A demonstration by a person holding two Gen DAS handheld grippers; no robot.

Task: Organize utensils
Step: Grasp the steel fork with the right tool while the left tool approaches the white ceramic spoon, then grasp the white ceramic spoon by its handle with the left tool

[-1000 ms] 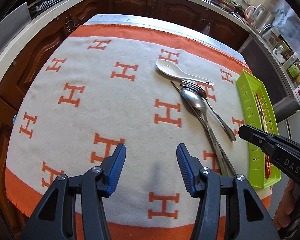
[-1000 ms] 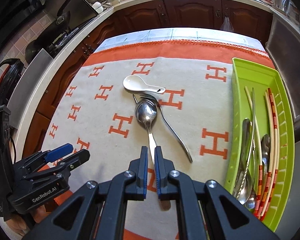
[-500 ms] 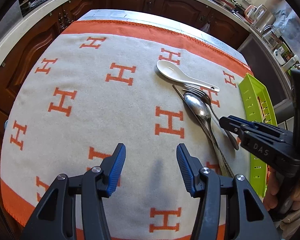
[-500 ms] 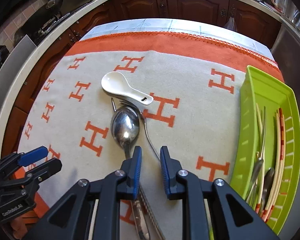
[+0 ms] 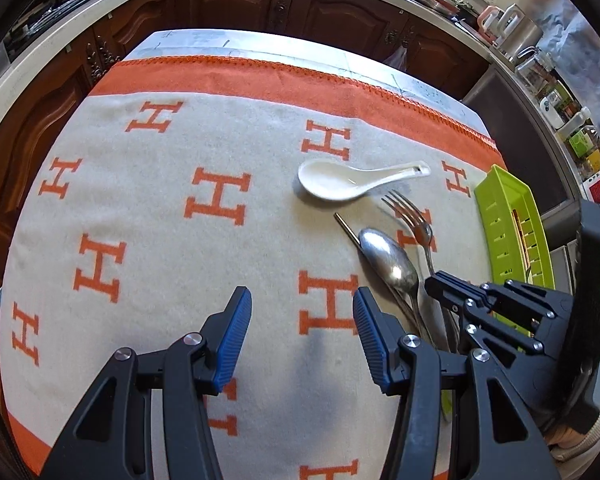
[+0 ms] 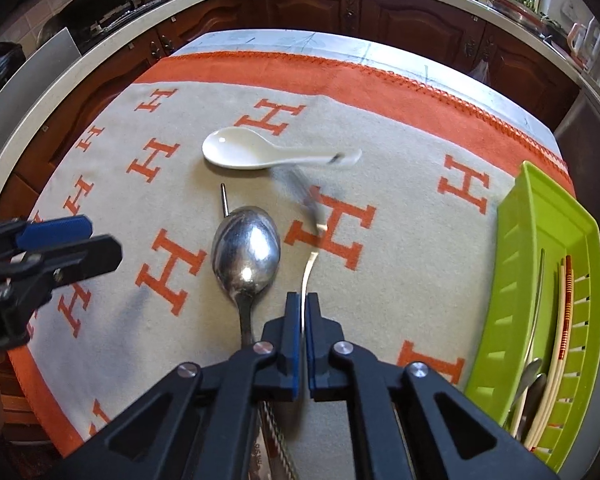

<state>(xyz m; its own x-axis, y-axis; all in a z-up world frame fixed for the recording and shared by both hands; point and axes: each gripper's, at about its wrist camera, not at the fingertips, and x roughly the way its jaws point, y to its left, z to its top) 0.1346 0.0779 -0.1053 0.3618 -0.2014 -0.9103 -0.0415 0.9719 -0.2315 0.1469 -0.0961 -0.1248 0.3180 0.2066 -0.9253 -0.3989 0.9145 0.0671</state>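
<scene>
A white ceramic spoon (image 5: 332,180) (image 6: 236,152) lies on the orange-and-cream cloth. Below it a large metal spoon (image 5: 388,260) (image 6: 246,252) rests on a thin metal knife (image 6: 223,200). My right gripper (image 6: 303,304) (image 5: 436,284) is shut on the handle of a metal fork (image 6: 312,208) (image 5: 410,216), whose tines look blurred just right of the spoon bowl. My left gripper (image 5: 302,320) (image 6: 72,236) hangs open over bare cloth, left of the spoon, holding nothing.
A lime-green slotted tray (image 6: 540,216) (image 5: 500,216) at the right edge of the cloth holds several utensils and chopsticks. Dark wooden cabinets and a countertop ring the table. A sleeve shows at the lower right of the left wrist view.
My right gripper came down and closed on the fork handle; the fork's head swung right, away from the metal spoon. My left gripper drifted toward the utensils, still open.
</scene>
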